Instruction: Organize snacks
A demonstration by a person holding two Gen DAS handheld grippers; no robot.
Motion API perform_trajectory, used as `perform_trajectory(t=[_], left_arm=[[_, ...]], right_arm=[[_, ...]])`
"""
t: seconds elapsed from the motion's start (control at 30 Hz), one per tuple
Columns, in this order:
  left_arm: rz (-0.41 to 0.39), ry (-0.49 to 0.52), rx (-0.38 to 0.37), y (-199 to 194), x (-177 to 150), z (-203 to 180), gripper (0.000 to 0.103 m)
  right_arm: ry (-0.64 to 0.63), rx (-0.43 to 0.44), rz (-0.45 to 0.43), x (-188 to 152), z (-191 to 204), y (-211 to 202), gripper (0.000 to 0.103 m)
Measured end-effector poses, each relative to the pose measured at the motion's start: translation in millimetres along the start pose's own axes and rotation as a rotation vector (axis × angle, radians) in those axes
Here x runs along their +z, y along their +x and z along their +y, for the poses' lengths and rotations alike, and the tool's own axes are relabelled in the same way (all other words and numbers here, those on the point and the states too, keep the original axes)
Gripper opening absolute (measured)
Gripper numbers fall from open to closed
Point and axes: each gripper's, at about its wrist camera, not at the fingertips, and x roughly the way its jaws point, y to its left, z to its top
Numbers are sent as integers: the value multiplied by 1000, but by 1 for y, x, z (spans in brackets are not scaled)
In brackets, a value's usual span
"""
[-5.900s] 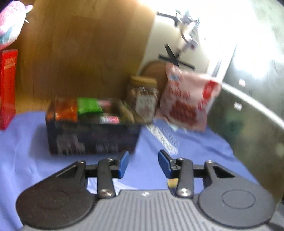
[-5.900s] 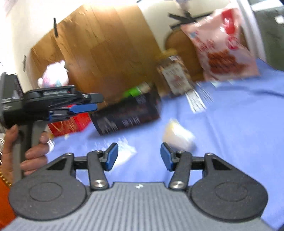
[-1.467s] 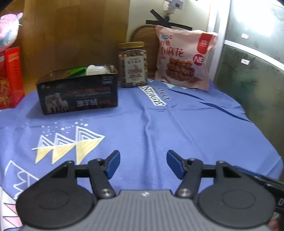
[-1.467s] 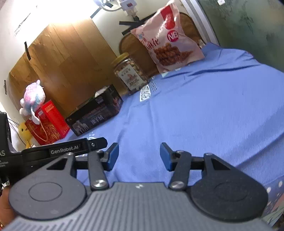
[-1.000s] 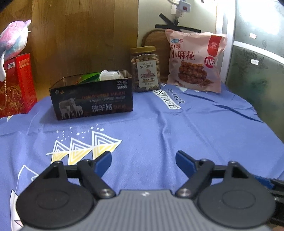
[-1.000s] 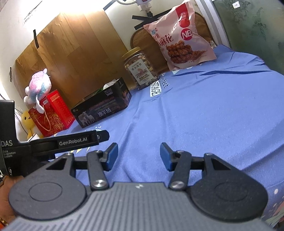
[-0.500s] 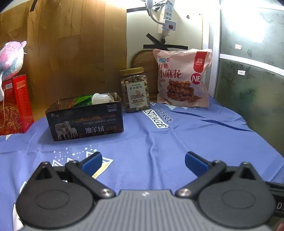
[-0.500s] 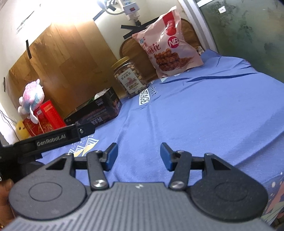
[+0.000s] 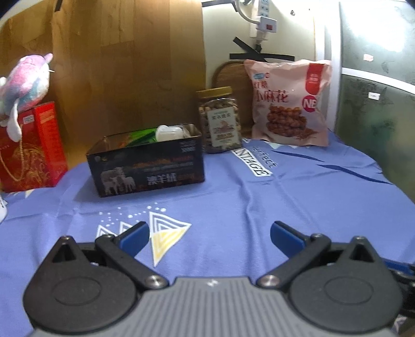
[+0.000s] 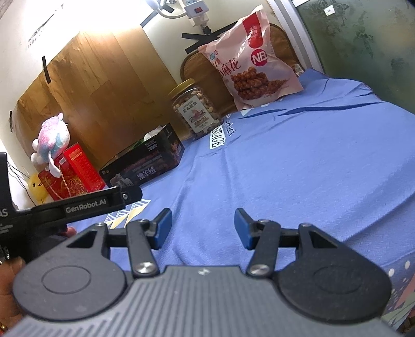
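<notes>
A black open box (image 9: 149, 167) stands on the blue cloth (image 9: 285, 197) at the back left, with a white packet (image 9: 168, 132) and green packets inside. A nut jar (image 9: 219, 120) with a gold lid stands right of the box. A pink snack bag (image 9: 289, 103) leans on the wall further right. My left gripper (image 9: 209, 234) is open wide and empty, low over the near cloth. My right gripper (image 10: 202, 226) is open and empty near the front edge. The box (image 10: 145, 166), jar (image 10: 195, 109) and bag (image 10: 255, 64) also show in the right wrist view.
A red gift box (image 9: 28, 150) with a plush toy (image 9: 23, 83) on it stands at the far left. A wooden panel (image 9: 116, 64) and wall with a power strip (image 9: 264, 23) are behind. The left gripper's body (image 10: 77, 204) is beside my right gripper.
Both grippers pulled back from the box toward the near edge. The left jaws opened wider. The loose snacks seen on the cloth at first no longer show there.
</notes>
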Motion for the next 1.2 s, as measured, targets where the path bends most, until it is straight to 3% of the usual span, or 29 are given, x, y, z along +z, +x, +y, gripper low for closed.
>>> perform_trajectory(t=[0.13, 0.3, 0.57, 0.73, 1.2], left_arm=[[3, -12, -21, 0, 1, 1, 103], [-20, 59, 79, 1, -1, -3, 103], [-1, 49, 111, 3, 2, 7, 103], [63, -6, 117, 6, 5, 27, 103], [104, -46, 248, 2, -2, 66, 103]], right_arm=[[-1, -4, -2, -1, 0, -2, 56], [7, -11, 0, 0, -3, -1, 57], [-1, -7, 17, -2, 3, 3, 58], [-25, 34, 52, 5, 16, 17, 58], [-56, 168, 79, 11, 52, 40, 61]])
